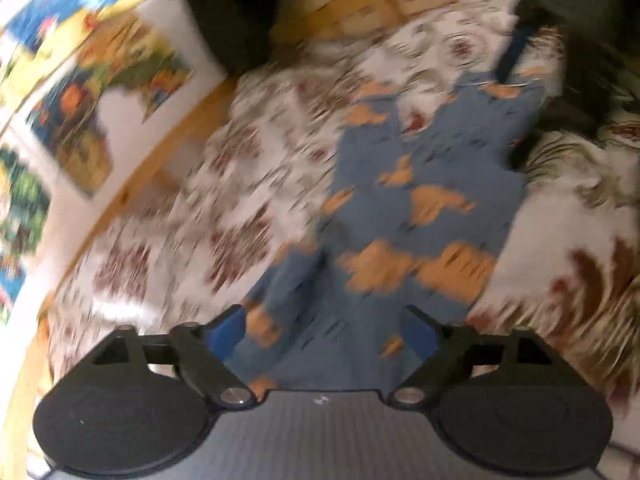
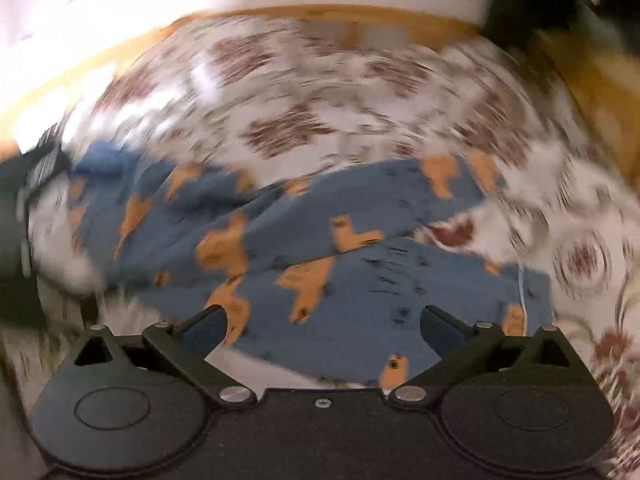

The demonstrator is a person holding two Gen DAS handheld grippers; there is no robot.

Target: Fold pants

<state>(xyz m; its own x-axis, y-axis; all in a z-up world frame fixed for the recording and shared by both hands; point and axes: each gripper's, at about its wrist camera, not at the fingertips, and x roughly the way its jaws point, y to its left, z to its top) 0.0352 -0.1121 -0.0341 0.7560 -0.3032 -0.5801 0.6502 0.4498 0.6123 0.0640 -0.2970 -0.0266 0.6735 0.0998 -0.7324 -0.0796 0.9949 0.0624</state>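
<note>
Blue pants printed with orange animals lie spread on a flowered bedspread. In the left wrist view they run from just under my left gripper away to the upper right. That gripper is open, its blue-padded fingers wide apart above the cloth. At the far end of the pants the other tool shows as a dark blur. In the right wrist view the pants lie crosswise, one layer over another. My right gripper hangs open over their near edge. Both views are motion-blurred.
A wooden bed frame borders the bedspread, with a white wall bearing colourful pictures beyond it. A dark shape sits at the head of the bed. A dark sleeve enters the right wrist view at left.
</note>
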